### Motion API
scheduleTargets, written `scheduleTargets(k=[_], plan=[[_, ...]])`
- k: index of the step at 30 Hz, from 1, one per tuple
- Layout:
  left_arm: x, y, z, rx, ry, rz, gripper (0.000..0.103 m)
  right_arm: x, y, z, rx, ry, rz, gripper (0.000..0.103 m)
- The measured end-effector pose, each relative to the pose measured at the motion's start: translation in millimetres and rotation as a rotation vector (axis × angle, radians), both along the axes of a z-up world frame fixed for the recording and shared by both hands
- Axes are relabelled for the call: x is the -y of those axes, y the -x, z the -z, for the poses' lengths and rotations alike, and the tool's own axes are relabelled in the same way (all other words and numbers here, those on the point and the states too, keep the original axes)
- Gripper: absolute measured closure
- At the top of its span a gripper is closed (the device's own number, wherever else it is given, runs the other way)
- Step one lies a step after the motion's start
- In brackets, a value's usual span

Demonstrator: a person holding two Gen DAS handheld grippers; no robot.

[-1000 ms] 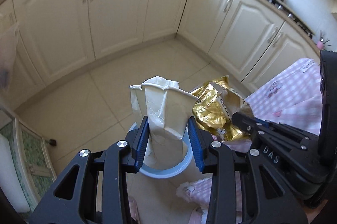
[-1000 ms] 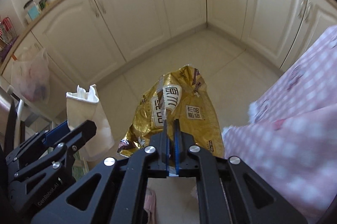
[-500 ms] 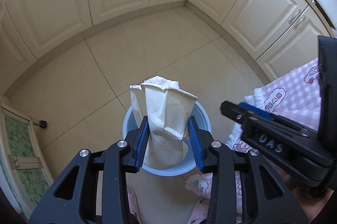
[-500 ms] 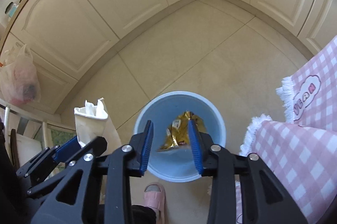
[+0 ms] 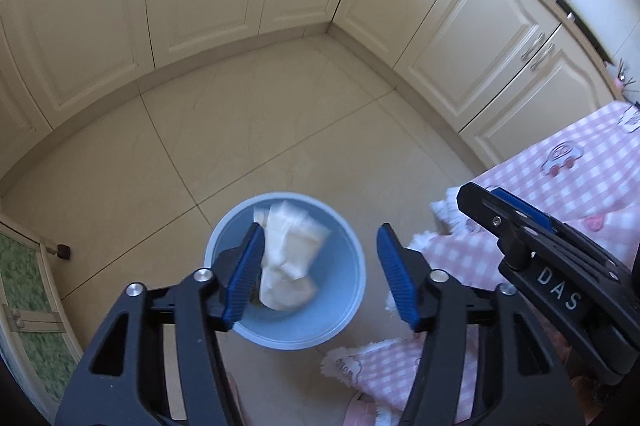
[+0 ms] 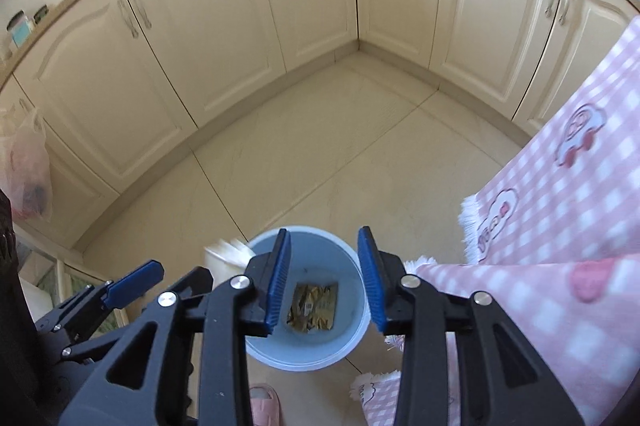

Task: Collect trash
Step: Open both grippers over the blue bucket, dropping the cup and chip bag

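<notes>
A light blue bin (image 5: 340, 306) stands on the tiled floor below both grippers. My left gripper (image 5: 320, 230) hangs over it with its jaws opening. The crumpled white paper bag (image 5: 288, 258) drops free between them into the bin, close to the left pad. In the right wrist view the bag (image 6: 226, 252) is a blurred white shape at the bin's (image 6: 320, 258) left rim. My right gripper (image 6: 324, 232) stands open above the bin with nothing between its pads. The gold snack packet (image 6: 314, 308) lies flat on the bin's bottom.
A pink checked tablecloth (image 5: 560, 165) hangs down just right of the bin. Cream cabinets (image 6: 224, 25) line the far side and the corner. A pink slipper (image 6: 264, 402) is on the floor by the bin. A plastic bag (image 6: 24, 165) hangs at the left.
My right gripper let go of the gold packet, which fell into the bin. My left gripper then opened and the white bag slipped down out of its pads. Both grippers sank toward the bin.
</notes>
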State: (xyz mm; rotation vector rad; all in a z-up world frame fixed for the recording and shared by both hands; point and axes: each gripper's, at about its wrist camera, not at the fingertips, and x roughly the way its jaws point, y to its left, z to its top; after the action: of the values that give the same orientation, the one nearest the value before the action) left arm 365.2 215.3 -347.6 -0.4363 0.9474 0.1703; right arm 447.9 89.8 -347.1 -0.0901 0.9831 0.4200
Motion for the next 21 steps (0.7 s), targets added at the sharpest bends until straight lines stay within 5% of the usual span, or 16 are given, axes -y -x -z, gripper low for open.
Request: scheduleTargets(k=[13,21], plan=[[41.2,52.5,-116.0,0.193,-0.085,0.037,0.038,46.7,61.4,-121.2,0.209,-0.05,0.018,0.062],[113.8,85.5,-193.1,0.352,-0.137,0.165,0.028,140.8,120.2,-204.1,0.377,-0.079,0.144,0.053]])
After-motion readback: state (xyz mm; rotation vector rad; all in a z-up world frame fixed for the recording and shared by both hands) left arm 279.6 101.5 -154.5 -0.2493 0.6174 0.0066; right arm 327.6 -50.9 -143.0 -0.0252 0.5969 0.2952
